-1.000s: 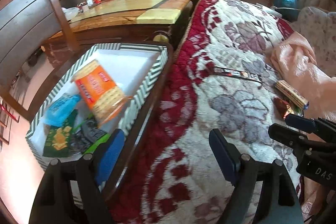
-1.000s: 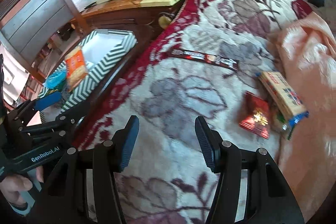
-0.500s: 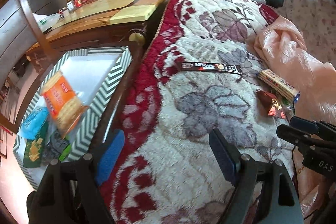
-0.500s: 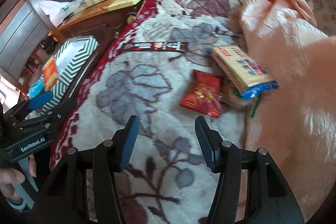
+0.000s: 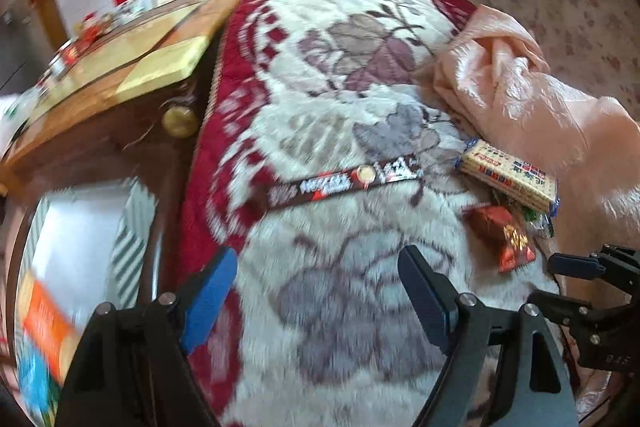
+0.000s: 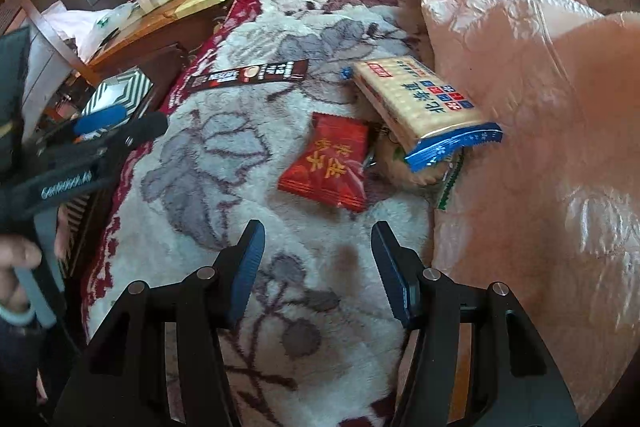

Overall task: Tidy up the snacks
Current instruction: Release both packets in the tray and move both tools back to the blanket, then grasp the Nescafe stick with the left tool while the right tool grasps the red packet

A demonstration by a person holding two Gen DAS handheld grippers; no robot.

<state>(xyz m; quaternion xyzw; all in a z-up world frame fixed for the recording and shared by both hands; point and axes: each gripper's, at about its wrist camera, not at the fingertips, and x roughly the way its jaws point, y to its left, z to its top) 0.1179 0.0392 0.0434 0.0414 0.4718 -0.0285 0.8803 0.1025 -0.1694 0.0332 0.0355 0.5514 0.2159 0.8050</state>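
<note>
Red packet point(image 6: 328, 163) nearer right tongs point(image 6: 318, 267)

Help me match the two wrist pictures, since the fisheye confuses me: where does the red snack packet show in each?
Left wrist view: the red snack packet lies at right of centre, on the floral blanket, just below the cracker pack.
Right wrist view: the packet lies near the centre, ahead of the right tongs, left of the cracker pack.
Shared landmark: the long dark coffee stick.
</note>
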